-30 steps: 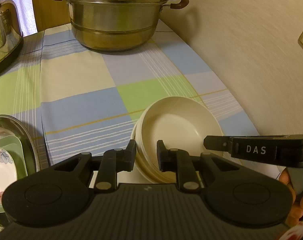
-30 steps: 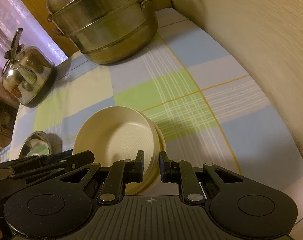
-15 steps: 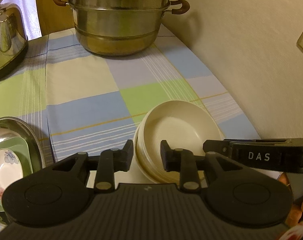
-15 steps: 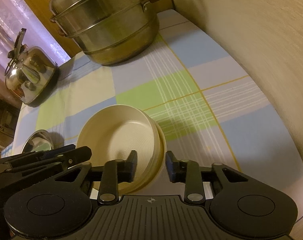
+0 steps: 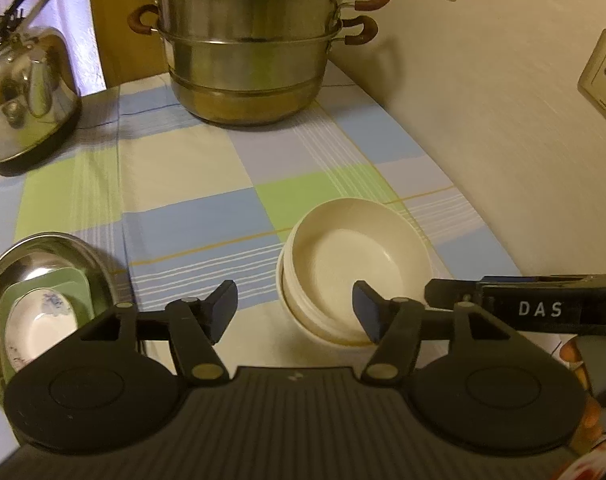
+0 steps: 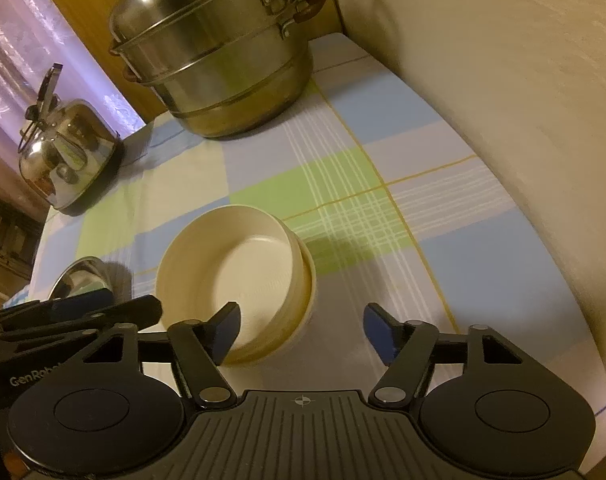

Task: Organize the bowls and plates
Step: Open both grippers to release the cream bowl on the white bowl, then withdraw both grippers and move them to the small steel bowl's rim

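Both jaws have just opened off the cream bowls (image 5: 355,264) (stacked).

Cream wall (image 5: 483,128) beside checked tablecloth (image 5: 183,184), dim light.

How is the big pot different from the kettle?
The pot is a wide round drum in stacked tiers; the kettle is a low dome. The pot has brown loop handles on both sides; the kettle has one dark handle arching over its top. The pot stands by the wall, the kettle off to the left. Both are shiny metal and stand upright at the far end of the checked cloth.
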A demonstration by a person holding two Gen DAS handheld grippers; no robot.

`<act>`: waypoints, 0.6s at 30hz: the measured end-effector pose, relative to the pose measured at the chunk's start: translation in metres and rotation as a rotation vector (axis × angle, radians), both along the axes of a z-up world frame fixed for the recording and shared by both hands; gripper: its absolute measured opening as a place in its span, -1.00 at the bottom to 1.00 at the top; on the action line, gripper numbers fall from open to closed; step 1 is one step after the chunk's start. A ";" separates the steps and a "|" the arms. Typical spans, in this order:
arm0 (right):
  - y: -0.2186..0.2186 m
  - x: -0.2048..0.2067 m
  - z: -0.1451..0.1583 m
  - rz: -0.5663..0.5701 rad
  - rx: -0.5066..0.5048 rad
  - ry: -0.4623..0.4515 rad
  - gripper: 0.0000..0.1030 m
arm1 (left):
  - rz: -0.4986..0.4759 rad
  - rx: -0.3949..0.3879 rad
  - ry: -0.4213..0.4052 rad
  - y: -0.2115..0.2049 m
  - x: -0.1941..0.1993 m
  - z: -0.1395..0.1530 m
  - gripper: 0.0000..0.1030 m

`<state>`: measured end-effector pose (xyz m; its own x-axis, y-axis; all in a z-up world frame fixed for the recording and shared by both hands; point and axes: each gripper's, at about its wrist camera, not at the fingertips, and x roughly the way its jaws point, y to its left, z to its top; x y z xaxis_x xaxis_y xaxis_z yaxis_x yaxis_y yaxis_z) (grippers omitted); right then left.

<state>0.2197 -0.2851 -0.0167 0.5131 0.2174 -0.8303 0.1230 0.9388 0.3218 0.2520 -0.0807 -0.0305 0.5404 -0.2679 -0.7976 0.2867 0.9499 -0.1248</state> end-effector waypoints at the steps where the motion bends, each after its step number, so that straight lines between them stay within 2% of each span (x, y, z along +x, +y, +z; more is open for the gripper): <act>1: 0.000 -0.003 0.002 0.000 0.000 -0.004 0.38 | 0.004 0.000 -0.004 0.002 -0.004 0.002 0.21; 14: -0.004 -0.053 0.030 0.031 0.009 -0.074 0.44 | 0.027 -0.005 -0.056 0.017 -0.060 0.028 0.46; 18: -0.004 -0.073 0.036 0.044 0.009 -0.096 0.44 | 0.023 -0.004 -0.063 0.021 -0.082 0.032 0.46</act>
